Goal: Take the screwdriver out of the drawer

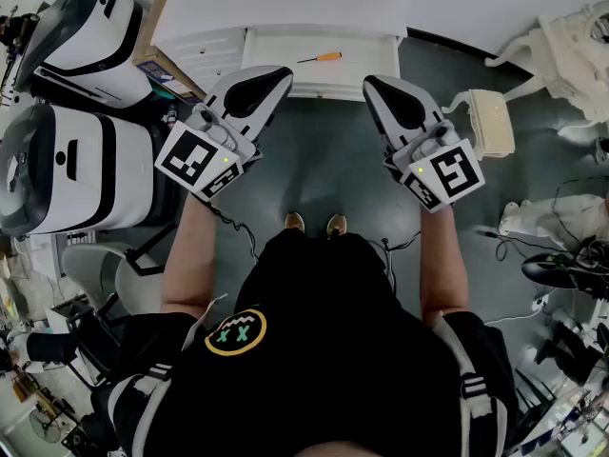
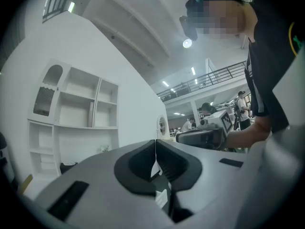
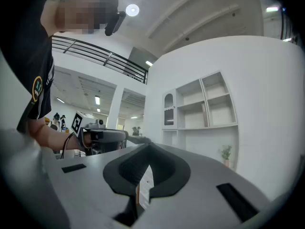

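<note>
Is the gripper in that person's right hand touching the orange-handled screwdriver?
Apart. The head view shows bare white drawer between the screwdriver and the right gripper, whose shut jaws hold nothing.

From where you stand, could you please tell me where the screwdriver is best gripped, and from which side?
Probably by its orange handle, the thick end, pointing right; the shaft is thin. The screwdriver lies flat and crosswise in the open drawer, so come down from above, jaws across the handle.
</note>
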Demonstrator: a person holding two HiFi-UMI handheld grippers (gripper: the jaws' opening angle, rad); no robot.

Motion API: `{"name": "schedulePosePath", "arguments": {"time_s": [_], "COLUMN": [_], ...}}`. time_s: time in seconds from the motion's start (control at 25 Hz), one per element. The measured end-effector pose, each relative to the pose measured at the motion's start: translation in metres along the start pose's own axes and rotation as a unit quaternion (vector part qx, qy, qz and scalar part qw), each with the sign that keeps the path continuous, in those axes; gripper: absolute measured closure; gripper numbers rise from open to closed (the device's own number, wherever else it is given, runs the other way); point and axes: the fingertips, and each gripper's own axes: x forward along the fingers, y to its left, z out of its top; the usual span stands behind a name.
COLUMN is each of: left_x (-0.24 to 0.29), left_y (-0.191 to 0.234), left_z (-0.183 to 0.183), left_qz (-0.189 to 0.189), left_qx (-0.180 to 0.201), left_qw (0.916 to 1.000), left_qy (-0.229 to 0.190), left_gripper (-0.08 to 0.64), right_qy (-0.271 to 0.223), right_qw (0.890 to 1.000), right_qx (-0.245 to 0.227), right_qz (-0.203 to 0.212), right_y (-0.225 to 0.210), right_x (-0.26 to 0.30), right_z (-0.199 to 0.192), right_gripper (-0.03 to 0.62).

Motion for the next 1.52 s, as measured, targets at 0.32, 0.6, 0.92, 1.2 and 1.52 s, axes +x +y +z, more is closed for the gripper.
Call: {"name": "schedulePosePath", "arguments": {"time_s": [0.32,0.6,0.92,1.2,1.52], "left_x": [-0.002,-0.007,-0.008,-0.008,-0.007], "left_y": [-0.002,-0.002,-0.003,-0.003,-0.003], "left_z": [0.002,0.002,0.001,-0.002,-0.003], "left_qz": [0.002,0.003,0.003,0.004,0.004], "left_qx": [0.001,0.001,0.002,0.001,-0.001], "left_qw": [1.0000,1.0000,1.0000,1.0000,1.0000], "left_qy": [0.001,0.003,0.004,0.005,0.008], "left_gripper": [0.540,0.540,0.540,0.540,0.540], "right_qy": [-0.008,-0.009,0.000,0.031,0.028], "right_qw": [1.000,1.000,0.999,0.997,0.998], "right_qx": [0.018,0.024,0.025,0.028,0.015], "right_qz": [0.002,0.002,0.030,0.062,0.049], "right_y": [0.000,0.003,0.013,0.023,0.021], "right_x": [-0.002,-0.001,0.002,0.007,0.006], "right_z": [0.003,0.001,-0.004,-0.020,-0.021], "right_gripper": [0.566,0.565,0.374,0.030,0.009]}}
